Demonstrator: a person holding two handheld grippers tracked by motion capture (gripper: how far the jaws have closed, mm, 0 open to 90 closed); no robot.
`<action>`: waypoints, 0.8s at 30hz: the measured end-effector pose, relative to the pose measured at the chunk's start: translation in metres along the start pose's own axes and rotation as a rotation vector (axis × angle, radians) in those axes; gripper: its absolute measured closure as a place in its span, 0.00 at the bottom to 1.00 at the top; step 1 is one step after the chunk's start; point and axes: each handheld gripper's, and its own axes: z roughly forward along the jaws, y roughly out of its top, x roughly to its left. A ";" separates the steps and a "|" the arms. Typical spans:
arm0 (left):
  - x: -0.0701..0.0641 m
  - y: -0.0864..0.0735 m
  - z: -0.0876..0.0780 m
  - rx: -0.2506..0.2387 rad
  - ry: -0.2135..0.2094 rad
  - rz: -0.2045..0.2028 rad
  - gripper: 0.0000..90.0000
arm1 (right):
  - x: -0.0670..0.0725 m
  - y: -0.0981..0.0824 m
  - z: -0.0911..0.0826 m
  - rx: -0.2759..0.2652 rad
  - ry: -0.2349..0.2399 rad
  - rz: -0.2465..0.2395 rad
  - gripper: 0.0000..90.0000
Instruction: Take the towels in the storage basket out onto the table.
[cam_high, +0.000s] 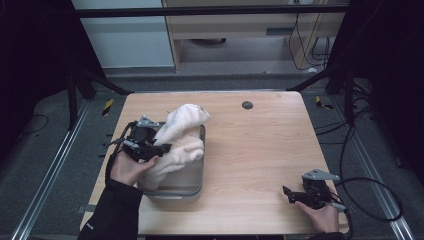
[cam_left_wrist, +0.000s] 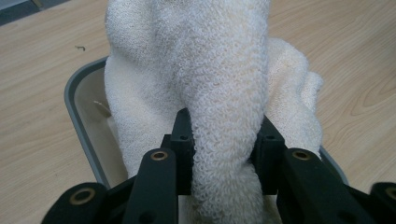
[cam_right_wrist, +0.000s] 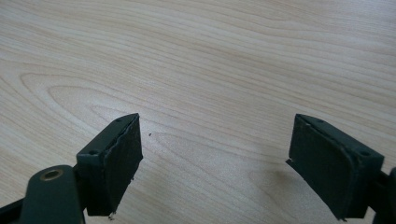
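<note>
Item 1, left hand-held gripper (cam_high: 150, 146): black two-jaw tool with a grey three-cornered plate on top, held over the left half of the worktop; jaws clenched on a bunched fold of a cream-white terry towel (cam_high: 177, 140), the fold running straight between the pads in the left gripper view (cam_left_wrist: 224, 154); grasping, not merely touching.

Item 2, the towel: thick, looped pile, crumpled; its bulk lies directly ahead of the left hand-held gripper and rises above it, the long axis running from the near left up toward the far right in the high view; the lower part sits inside a grey rounded-rectangular metal tray (cam_high: 192, 187), the upper end leans over the tray's far rim; whether that end rests on the worktop cannot be told.

Item 3, left hand (cam_high: 127, 167): wrapped round the tool from below, dark sleeve entering from the bottom edge, forearm angled toward the tray's near left corner; by far the nearer hand to the towel.

Item 4, right hand-held gripper (cam_high: 295, 195): same pattern; released, jaws spread wide with bare wood between them in the right gripper view; lies low at the near right of the worktop, well apart from the tray, pointing leftward toward it.

Item 5, light wood-grain worktop (cam_high: 260, 145): bare between the two tools.
</note>
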 end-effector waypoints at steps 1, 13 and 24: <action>-0.001 0.002 -0.002 -0.004 -0.003 0.003 0.75 | 0.000 0.000 0.000 0.000 0.000 0.000 0.19; -0.011 0.019 -0.020 -0.039 -0.018 0.031 0.75 | 0.000 0.000 0.000 -0.001 0.000 -0.001 0.19; -0.017 0.032 -0.030 -0.047 -0.027 0.058 0.75 | 0.000 0.000 0.000 -0.002 -0.001 -0.005 0.19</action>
